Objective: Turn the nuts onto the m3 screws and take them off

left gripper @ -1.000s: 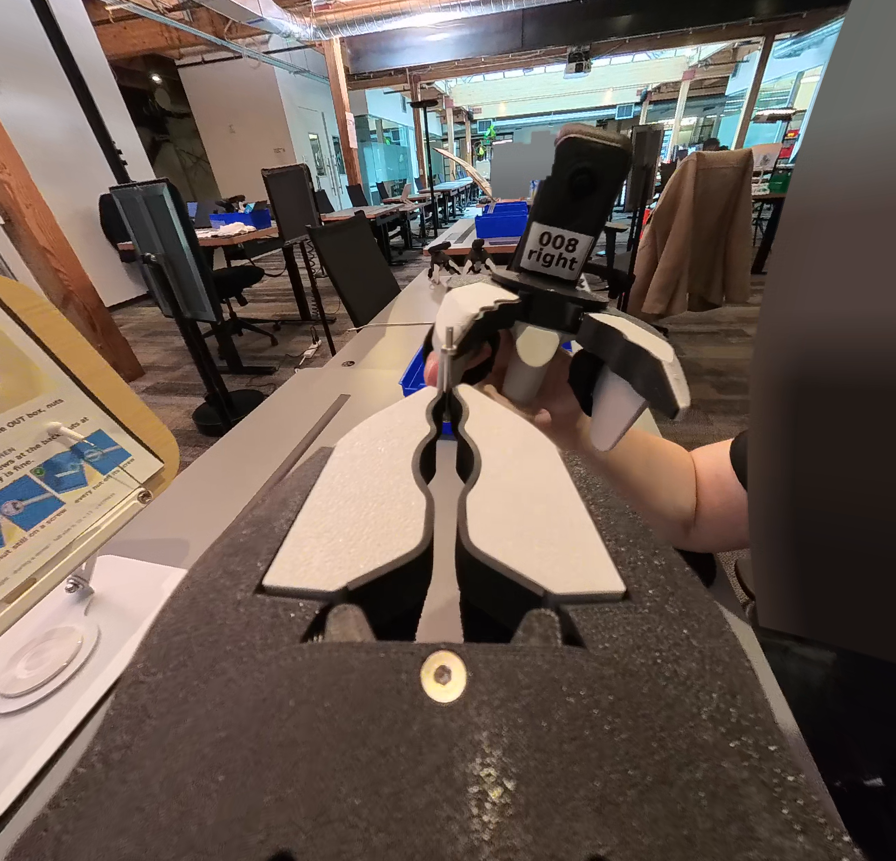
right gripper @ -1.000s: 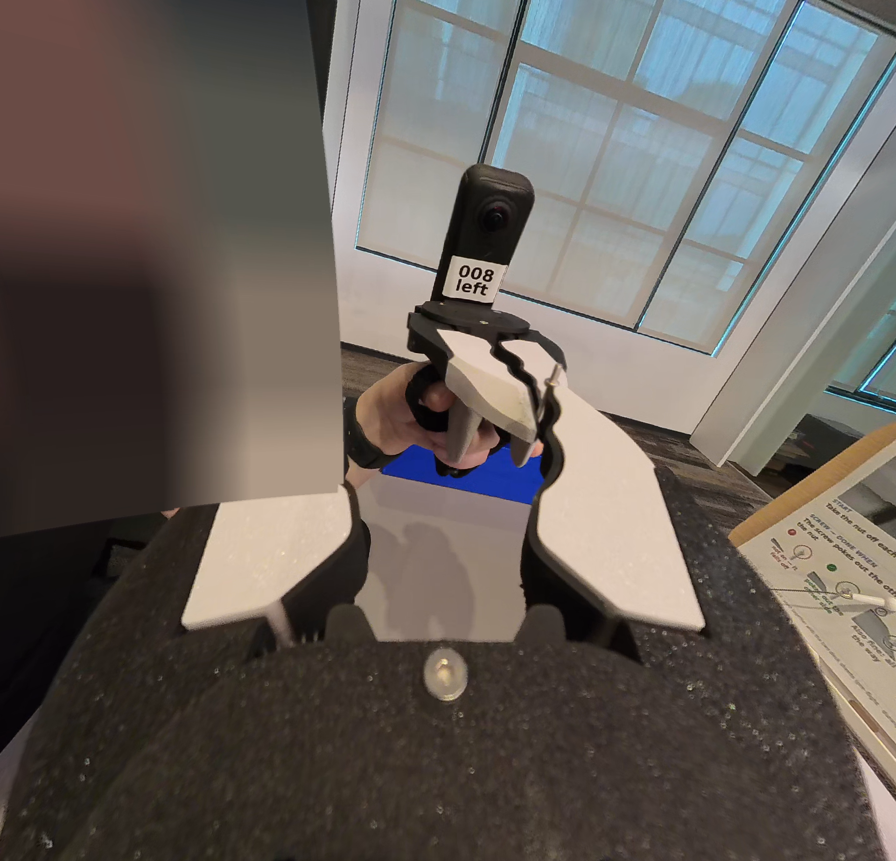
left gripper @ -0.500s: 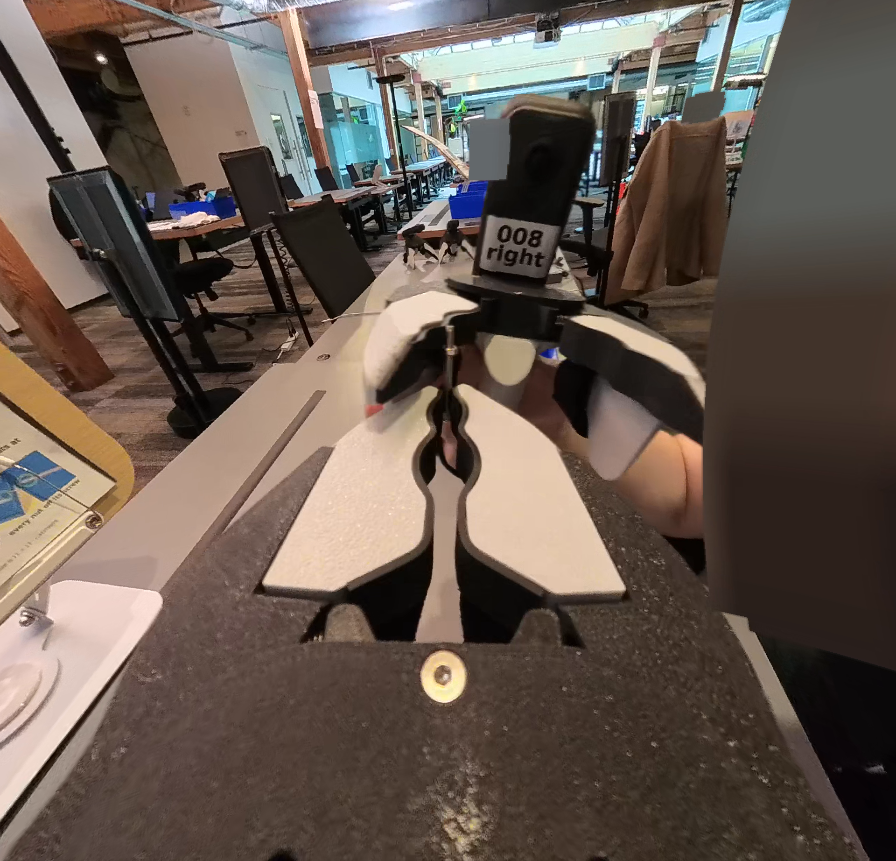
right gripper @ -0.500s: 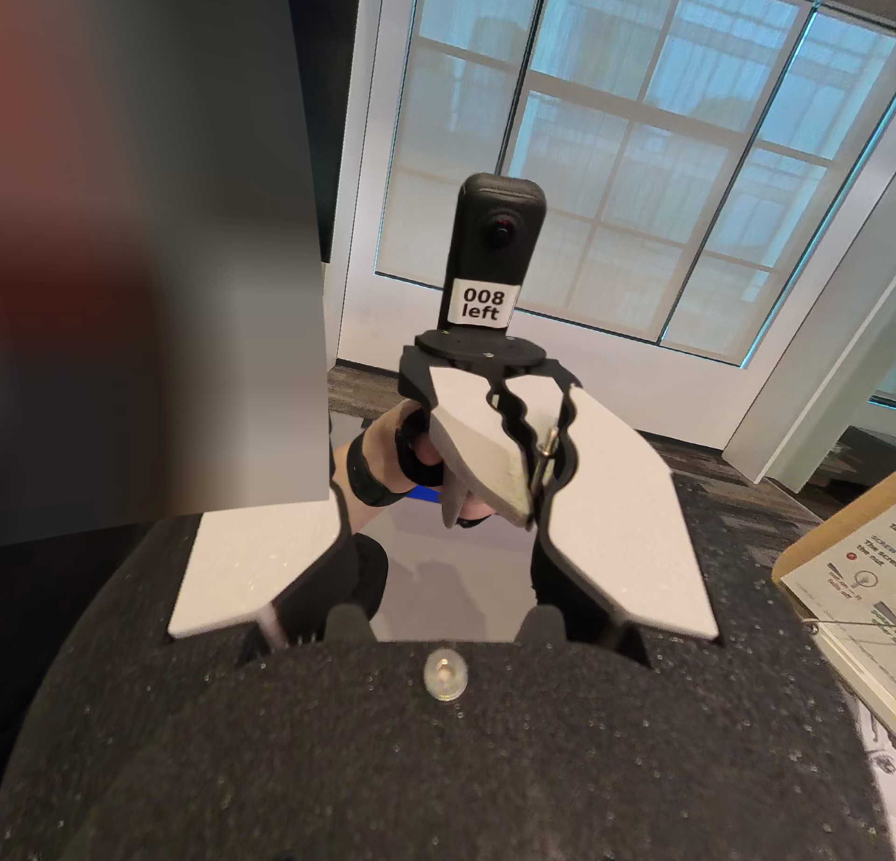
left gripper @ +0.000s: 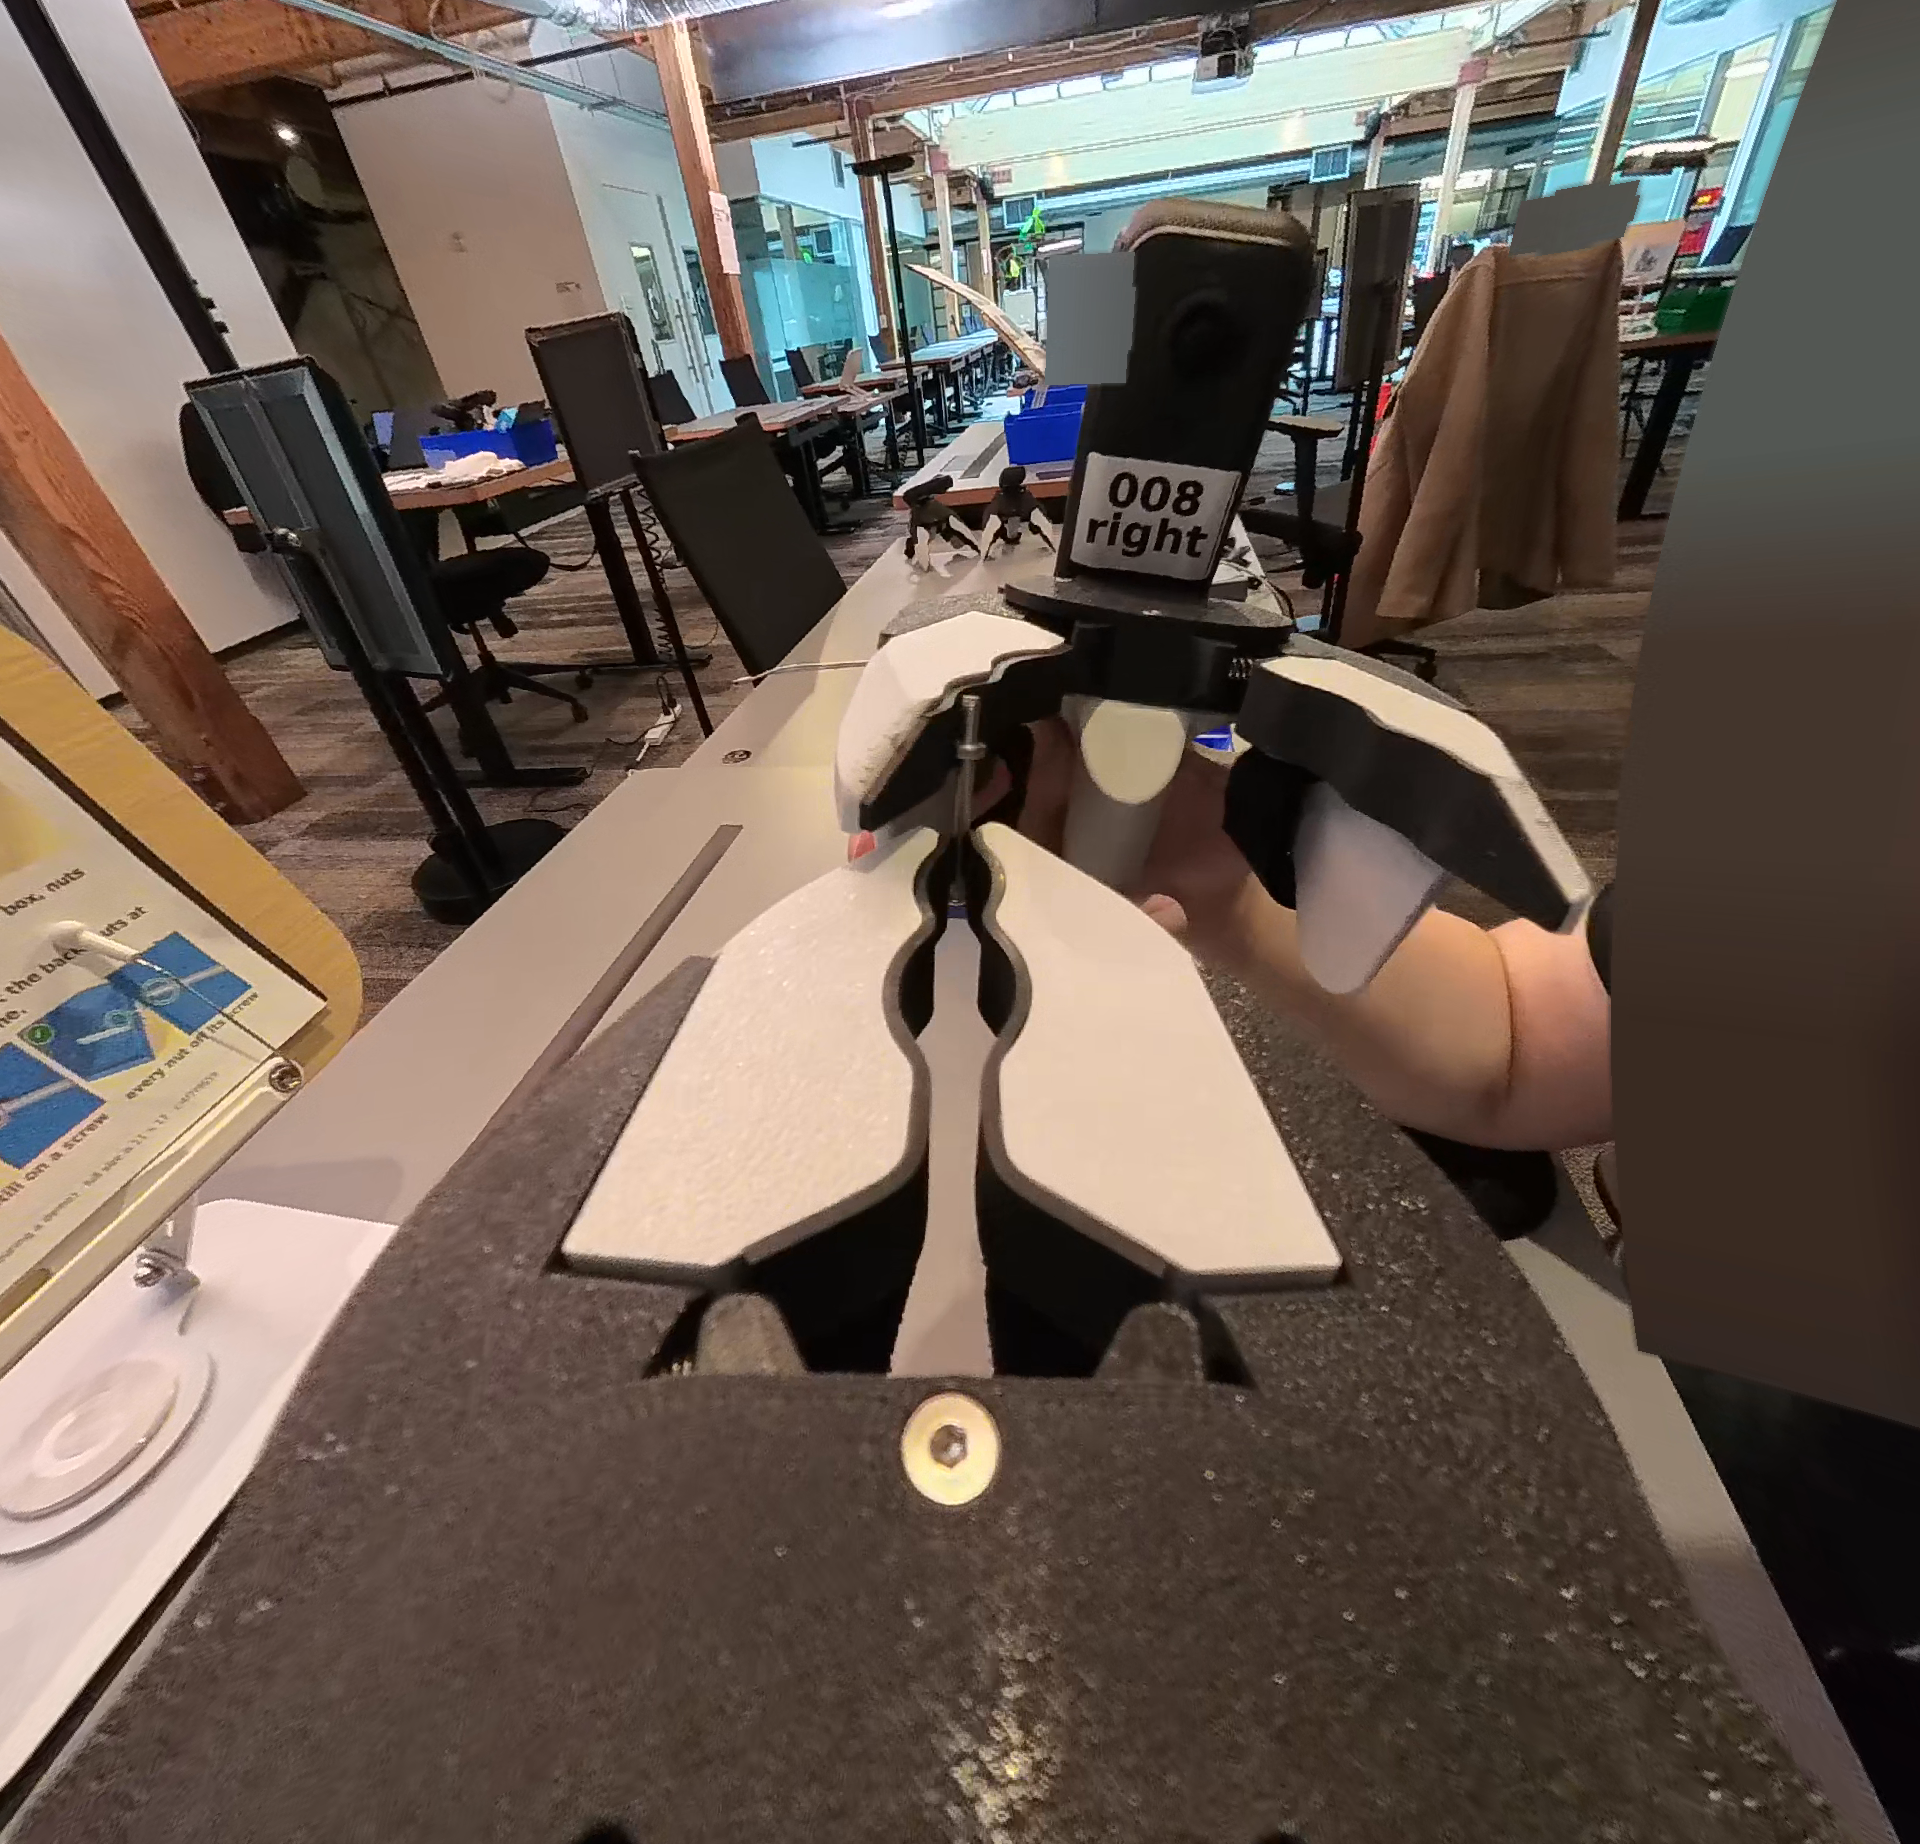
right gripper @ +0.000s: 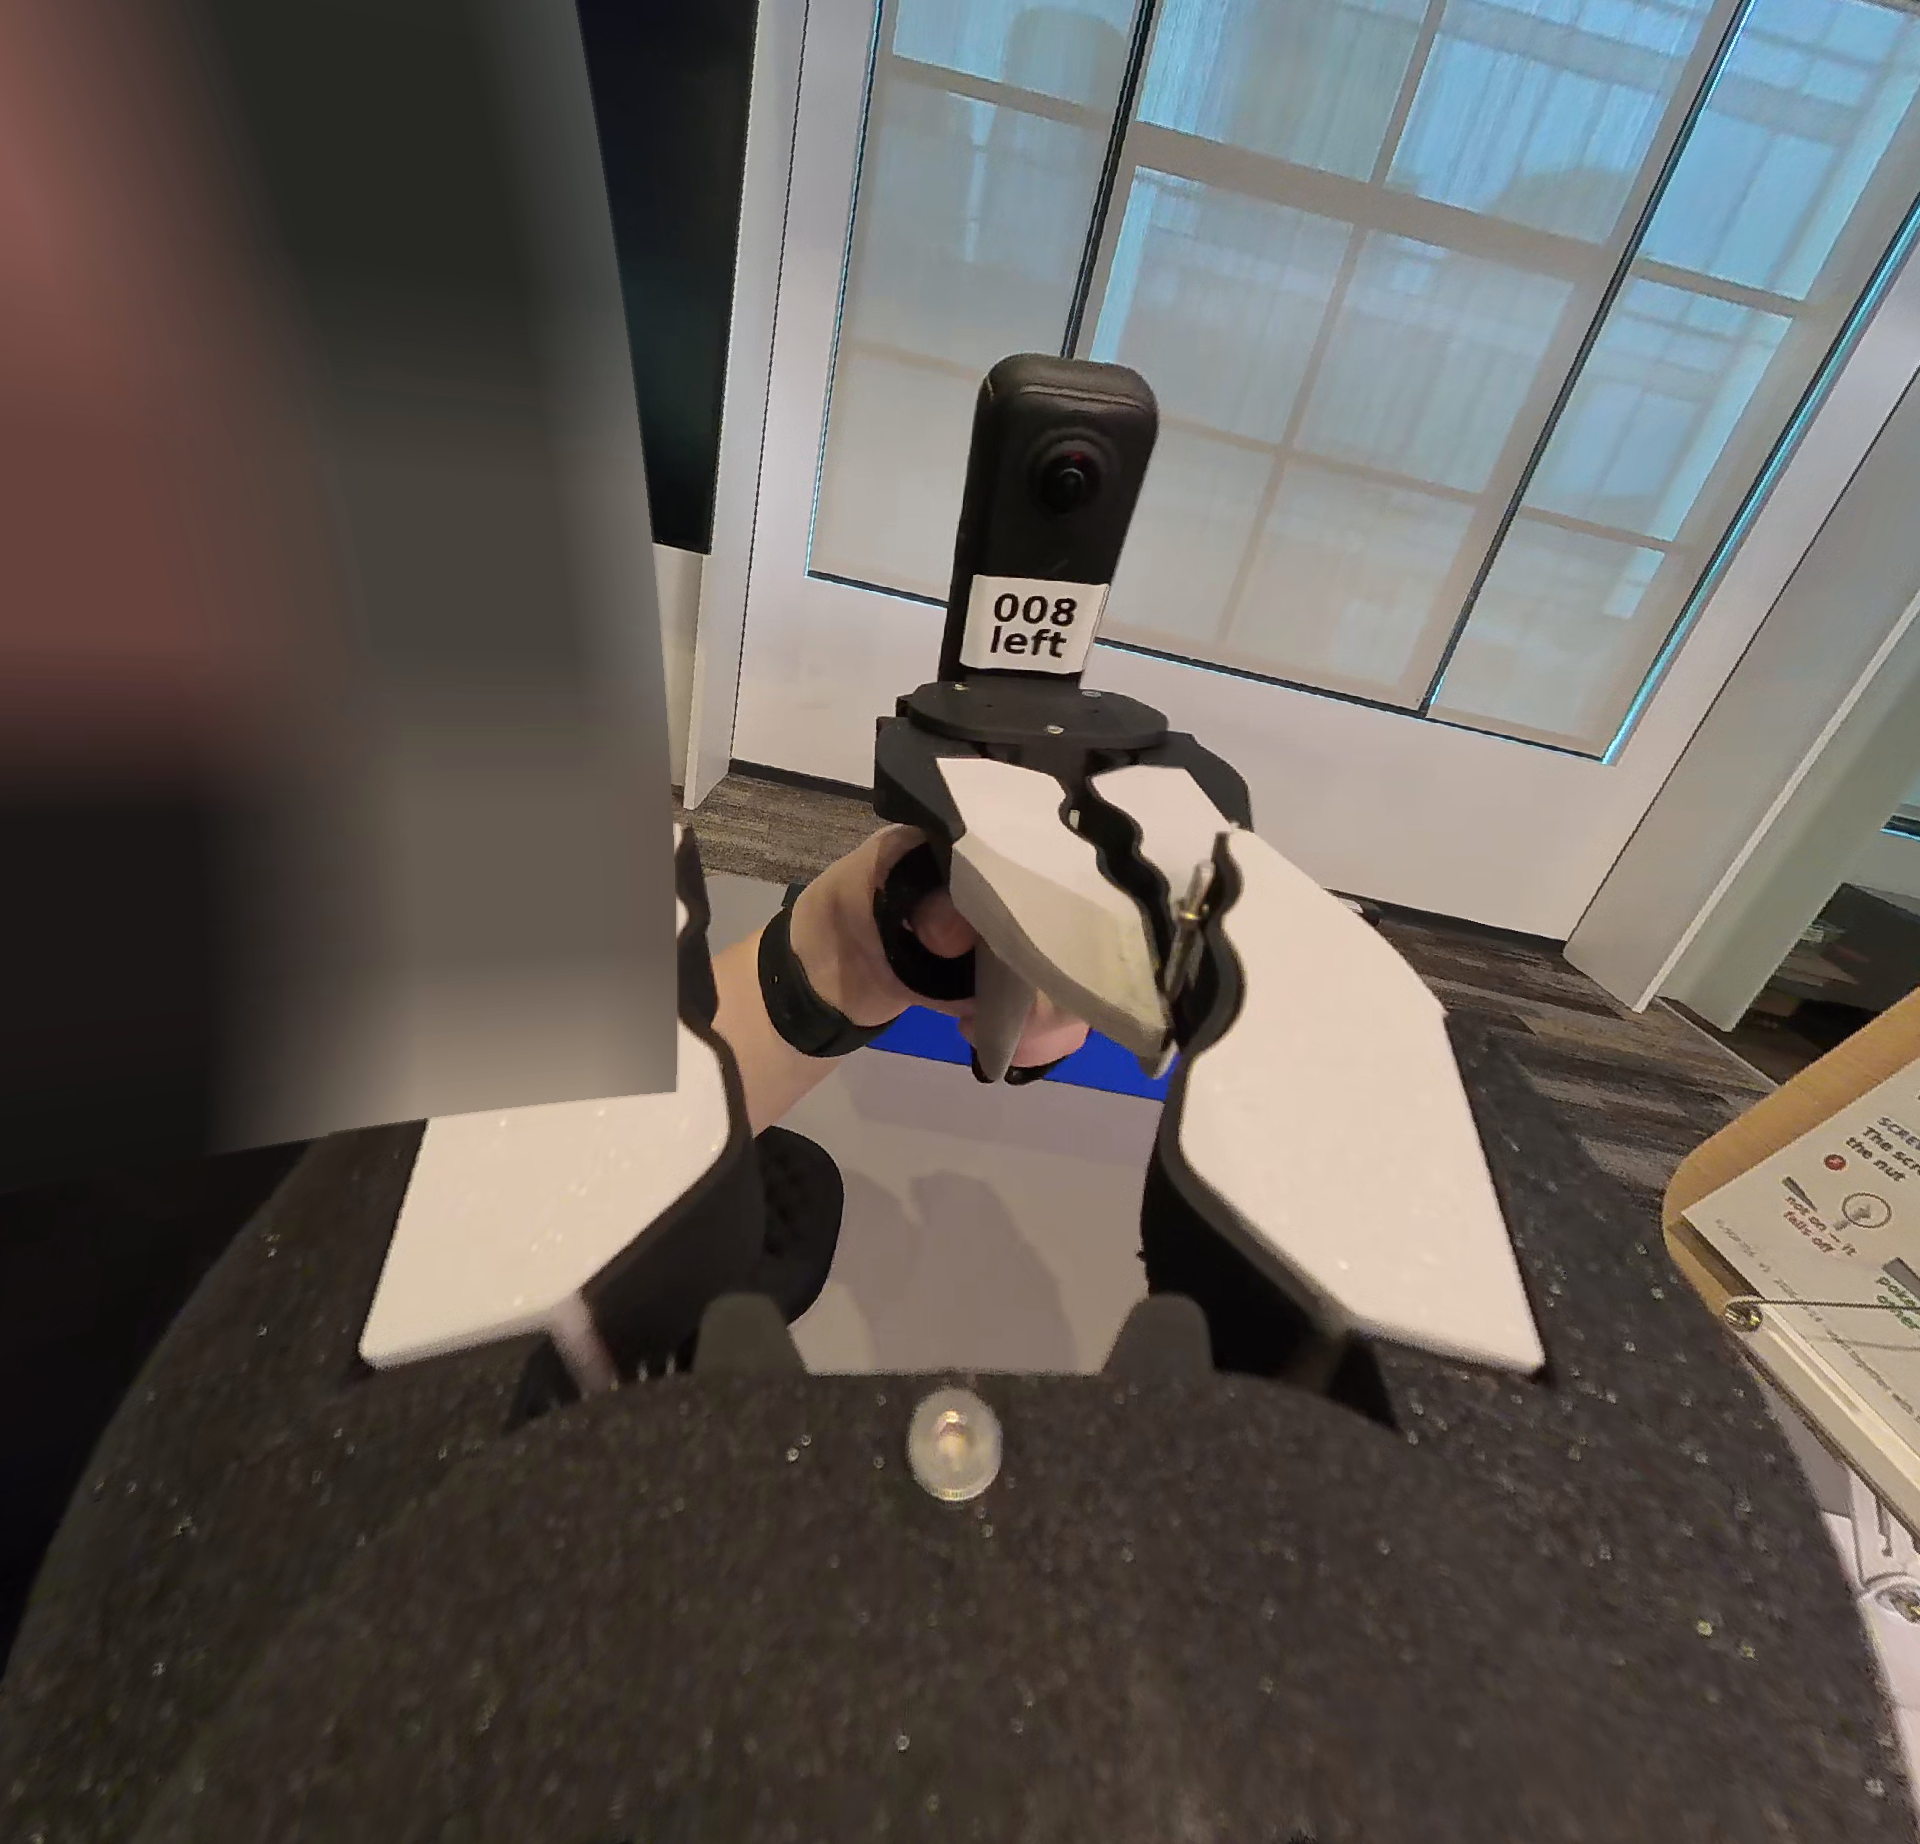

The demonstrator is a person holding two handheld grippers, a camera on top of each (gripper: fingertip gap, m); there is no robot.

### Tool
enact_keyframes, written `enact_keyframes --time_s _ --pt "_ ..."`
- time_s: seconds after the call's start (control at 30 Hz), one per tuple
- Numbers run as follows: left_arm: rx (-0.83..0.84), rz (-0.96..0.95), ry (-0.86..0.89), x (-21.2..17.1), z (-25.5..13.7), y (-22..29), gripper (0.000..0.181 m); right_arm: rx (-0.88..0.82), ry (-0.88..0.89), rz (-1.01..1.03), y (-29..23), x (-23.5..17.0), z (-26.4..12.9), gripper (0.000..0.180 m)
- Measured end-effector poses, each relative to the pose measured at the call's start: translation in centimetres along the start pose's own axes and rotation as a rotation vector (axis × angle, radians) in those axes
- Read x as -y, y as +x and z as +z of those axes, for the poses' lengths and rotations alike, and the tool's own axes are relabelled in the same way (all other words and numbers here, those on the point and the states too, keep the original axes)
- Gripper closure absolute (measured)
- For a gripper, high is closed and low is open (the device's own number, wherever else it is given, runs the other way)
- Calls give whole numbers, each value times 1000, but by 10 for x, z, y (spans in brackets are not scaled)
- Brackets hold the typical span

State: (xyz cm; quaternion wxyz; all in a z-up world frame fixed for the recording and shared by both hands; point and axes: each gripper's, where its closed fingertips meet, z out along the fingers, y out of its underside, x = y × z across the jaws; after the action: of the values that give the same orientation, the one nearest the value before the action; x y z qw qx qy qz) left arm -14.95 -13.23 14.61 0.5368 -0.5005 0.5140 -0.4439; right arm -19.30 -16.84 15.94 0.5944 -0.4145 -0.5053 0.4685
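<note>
Screw (left gripper: 967, 786) standing pinched at our left gripper (left gripper: 961, 864) tips.
We are keeping the left jaws closed on its lower end, while our right gripper (right gripper: 935, 973) is spreading wide, one finger (right gripper: 1309, 1046) touching the screw.

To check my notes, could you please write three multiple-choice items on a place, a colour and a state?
1. Where is the screw? A. Between the left claw's tips. B. On the table. C. On the floor.
2. What colour is the bin below the claws? A. Red. B. Blue. C. Green.
3. How is the right claw? A. Shut on the screw. B. Shut, empty. C. Open.
1 A: it sticks up from the shut tips. 2 B: blue shows beneath the hands. 3 C: its fingers spread wide.
</note>
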Motion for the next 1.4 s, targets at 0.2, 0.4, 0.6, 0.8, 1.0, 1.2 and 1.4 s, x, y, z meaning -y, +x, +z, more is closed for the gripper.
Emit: enact_keyframes --time_s 0.2,0.4,0.6,0.8,1.0,1.2,1.4 --pt "22 -9 26 5 -7 -5 179 -9 -12 -4 2 2 -7 92" --pt "45 -10 41 8 -13 -10 179 -17 -21 -18 2 2 -9 93" --pt "18 -50 51 9 -14 -9 179 -60 -24 -35 11 1 -12 97" --pt "20 -187 19 -3 -10 -20 179 -207 -5 -9 40 -1 -20 134" --pt "-24 -178 7 -6 -5 -14 179 -193 65 171 55 -5 -26 160" --pt "-29 -150 2 -5 -3 -10 179 -162 44 182 53 -11 -23 160" --pt "-31 -127 -7 -6 -3 -7 179 -116 26 173 46 -12 -20 178"
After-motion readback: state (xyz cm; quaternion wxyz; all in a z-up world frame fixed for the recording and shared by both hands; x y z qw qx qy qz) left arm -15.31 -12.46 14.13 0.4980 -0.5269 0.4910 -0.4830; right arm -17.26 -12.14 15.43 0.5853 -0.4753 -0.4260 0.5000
